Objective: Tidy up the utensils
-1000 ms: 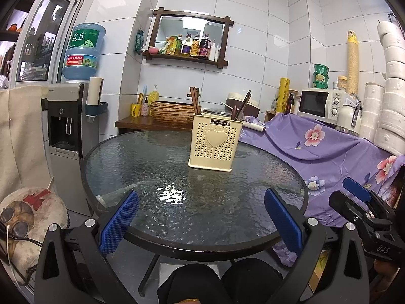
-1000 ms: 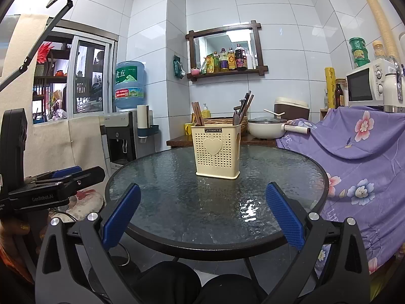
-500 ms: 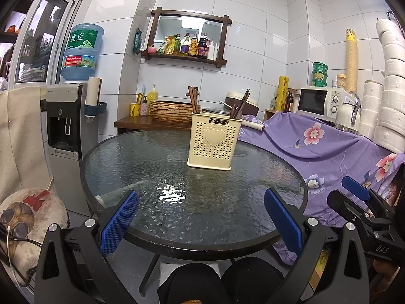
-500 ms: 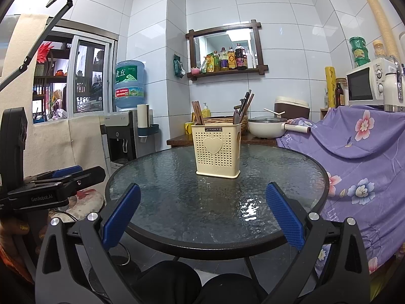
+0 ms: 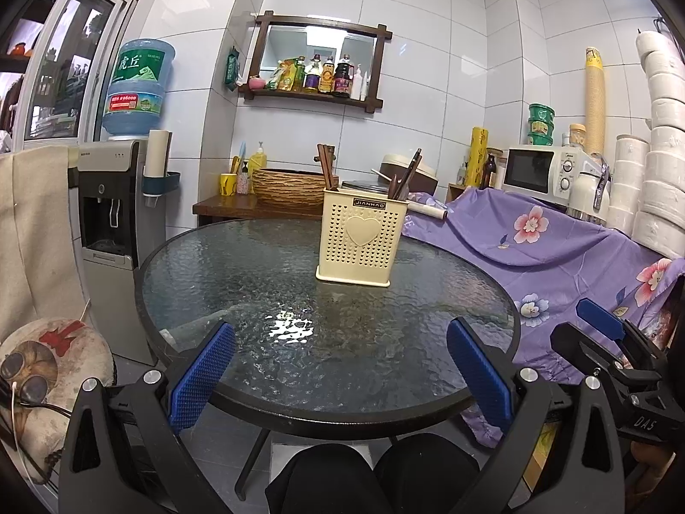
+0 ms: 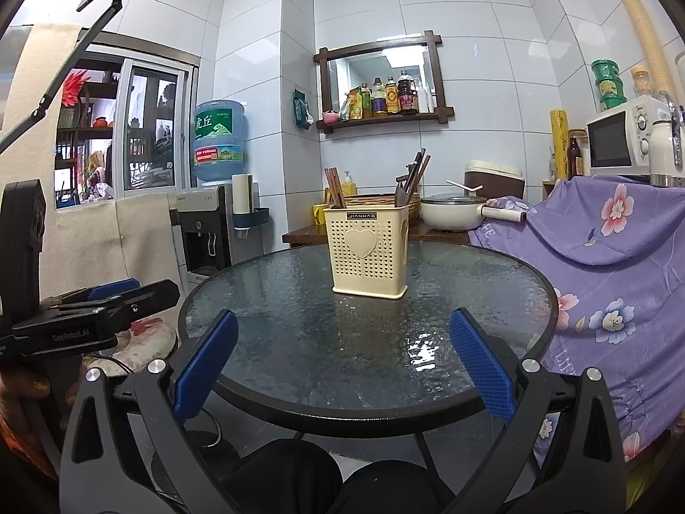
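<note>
Round glass worktop [image 5: 257, 265] with a cream perforated utensil holder [image 5: 361, 240] standing upright near its centre, a raised heart on the side facing the viewer. The holder's left compartment carries a bundle of brown chopsticks [image 5: 326, 166]; the right compartment carries dark-handled utensils [image 5: 406, 177] leaning to the right.

Left gripper [image 5: 340, 372], held low at the near edge of the worktop: its blue-padded fingers [image 5: 201, 375] are spread wide and grasp nothing. Right gripper [image 6: 342, 372], likewise at the near edge: its fingers [image 6: 481, 366] are spread wide and equally empty. Both are well apart from the holder. Each gripper shows at the margin of the other's view, the two side by side.

Behind the worktop: a water dispenser [image 5: 113, 210] with a blue bottle [image 5: 139, 85] on top, a wooden wall shelf [image 5: 314, 68] of sauce bottles, a wicker basket [image 5: 284, 186] on a low side table, and a white microwave [image 5: 546, 169] above a purple floral cloth [image 5: 552, 248].
</note>
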A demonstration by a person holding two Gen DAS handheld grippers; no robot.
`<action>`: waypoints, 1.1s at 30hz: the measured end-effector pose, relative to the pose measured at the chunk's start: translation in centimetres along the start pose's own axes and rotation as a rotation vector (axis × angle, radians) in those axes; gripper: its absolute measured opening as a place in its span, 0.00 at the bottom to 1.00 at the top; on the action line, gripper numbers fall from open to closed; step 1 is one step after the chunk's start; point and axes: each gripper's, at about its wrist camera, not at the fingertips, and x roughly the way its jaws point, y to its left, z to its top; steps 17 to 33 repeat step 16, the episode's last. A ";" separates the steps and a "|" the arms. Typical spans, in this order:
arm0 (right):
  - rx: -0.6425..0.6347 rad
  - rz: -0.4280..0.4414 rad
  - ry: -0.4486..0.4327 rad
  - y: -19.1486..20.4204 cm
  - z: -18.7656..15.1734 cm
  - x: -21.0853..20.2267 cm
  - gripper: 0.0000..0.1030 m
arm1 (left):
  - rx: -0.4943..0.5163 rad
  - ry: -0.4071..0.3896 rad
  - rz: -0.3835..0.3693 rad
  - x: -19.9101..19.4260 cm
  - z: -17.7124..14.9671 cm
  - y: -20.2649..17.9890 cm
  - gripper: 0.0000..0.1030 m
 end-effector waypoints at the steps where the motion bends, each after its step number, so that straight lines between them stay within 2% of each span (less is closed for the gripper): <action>1: 0.000 0.000 -0.001 0.0 0.0 0.0 0.94 | 0.001 0.002 -0.002 0.0 0.0 0.0 0.94; 33: 0.017 -0.016 0.006 -0.4 -0.1 0.0 0.94 | 0.012 0.015 0.018 0.5 0.0 -0.4 0.94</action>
